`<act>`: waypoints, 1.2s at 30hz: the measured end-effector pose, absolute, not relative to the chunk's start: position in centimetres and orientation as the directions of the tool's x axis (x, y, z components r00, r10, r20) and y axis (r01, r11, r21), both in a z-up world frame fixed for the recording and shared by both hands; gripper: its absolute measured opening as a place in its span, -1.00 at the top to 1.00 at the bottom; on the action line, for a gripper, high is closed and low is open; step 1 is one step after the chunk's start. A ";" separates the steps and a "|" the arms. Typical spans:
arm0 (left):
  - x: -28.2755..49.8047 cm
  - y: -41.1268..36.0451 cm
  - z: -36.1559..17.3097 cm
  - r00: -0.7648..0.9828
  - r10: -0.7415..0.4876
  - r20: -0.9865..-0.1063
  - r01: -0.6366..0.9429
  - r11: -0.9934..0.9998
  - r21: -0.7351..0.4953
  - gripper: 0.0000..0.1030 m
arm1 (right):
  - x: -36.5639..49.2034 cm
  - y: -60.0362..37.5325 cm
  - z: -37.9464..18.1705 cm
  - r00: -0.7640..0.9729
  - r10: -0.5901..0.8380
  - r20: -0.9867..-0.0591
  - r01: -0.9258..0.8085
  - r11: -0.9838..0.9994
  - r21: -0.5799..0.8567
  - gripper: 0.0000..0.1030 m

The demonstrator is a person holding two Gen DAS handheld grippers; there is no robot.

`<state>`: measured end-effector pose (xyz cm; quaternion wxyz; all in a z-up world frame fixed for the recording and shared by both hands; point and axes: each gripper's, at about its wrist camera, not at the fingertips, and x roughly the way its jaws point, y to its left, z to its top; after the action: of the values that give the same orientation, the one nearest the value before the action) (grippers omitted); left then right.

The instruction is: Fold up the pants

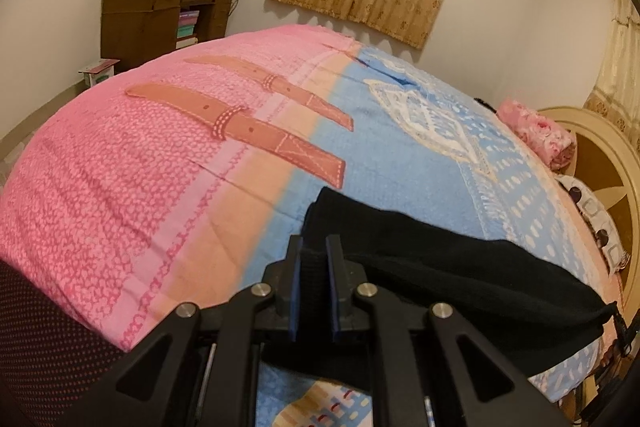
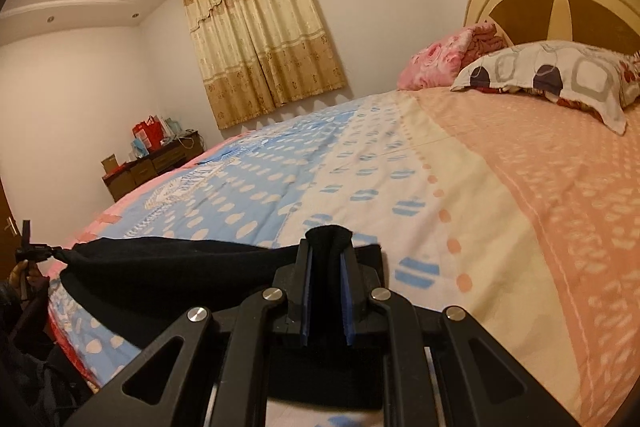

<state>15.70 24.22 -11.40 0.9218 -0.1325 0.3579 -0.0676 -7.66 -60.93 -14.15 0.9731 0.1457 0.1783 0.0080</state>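
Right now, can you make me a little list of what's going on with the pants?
pants: black pants, stretched between both grippers over the bed
left gripper: shut on one end of the pants
right gripper: shut on the other end
bed: pink and blue bedspread
pillows: two by the headboard

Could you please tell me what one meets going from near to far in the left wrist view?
Left gripper, shut on the black pants → brown strap print on the bedspread → wooden desk by the far wall.
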 end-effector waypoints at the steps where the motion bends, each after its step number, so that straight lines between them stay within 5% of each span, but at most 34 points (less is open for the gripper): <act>1: 15.7 24.2 -11.6 0.723 -0.212 -0.657 0.024 0.959 -0.283 0.67 | -7.8 -60.9 -14.5 0.931 0.059 -0.360 0.048 0.959 0.280 0.75; 3: 15.4 24.3 -11.8 0.719 -0.197 -0.667 0.015 0.963 -0.269 0.63 | -8.1 -61.1 -15.4 0.921 0.049 -0.387 0.066 0.958 0.279 0.54; 8: 13.6 26.1 -10.9 0.743 -0.137 -0.655 -0.039 0.968 -0.247 0.63 | -11.0 -61.3 -15.9 0.923 0.021 -0.384 0.102 0.950 0.296 0.42; 11: 12.7 26.8 -10.7 0.744 -0.130 -0.655 -0.055 0.966 -0.254 0.63 | -12.7 -61.6 -15.5 0.925 -0.047 -0.378 0.165 0.944 0.286 -0.03; 16: 12.0 24.7 -11.8 0.681 -0.184 -0.709 -0.021 0.963 -0.270 0.63 | -14.3 -59.8 -13.1 0.931 -0.141 -0.338 0.237 0.935 0.263 -0.03; 26: 13.3 22.3 -13.4 0.615 -0.218 -0.758 -0.019 0.957 -0.291 0.61 | -2.9 -36.5 -11.7 0.829 0.318 -0.460 -0.330 0.942 0.057 -0.03; 32: 12.6 23.7 -12.3 0.651 -0.187 -0.736 -0.065 0.952 -0.299 0.55 | 0.6 -25.2 -14.2 0.767 0.302 -0.566 -0.498 0.836 -0.229 -0.03; 36: 12.7 24.4 -11.9 0.681 -0.159 -0.715 -0.072 0.957 -0.282 -0.20 | 0.6 -22.7 -15.4 0.774 0.255 -0.579 -0.533 0.756 -0.379 -0.03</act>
<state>12.68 24.43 -11.89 0.9051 -0.1450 0.3989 -0.0240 0.62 -22.73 -15.43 0.9018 -0.2721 0.2550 0.2185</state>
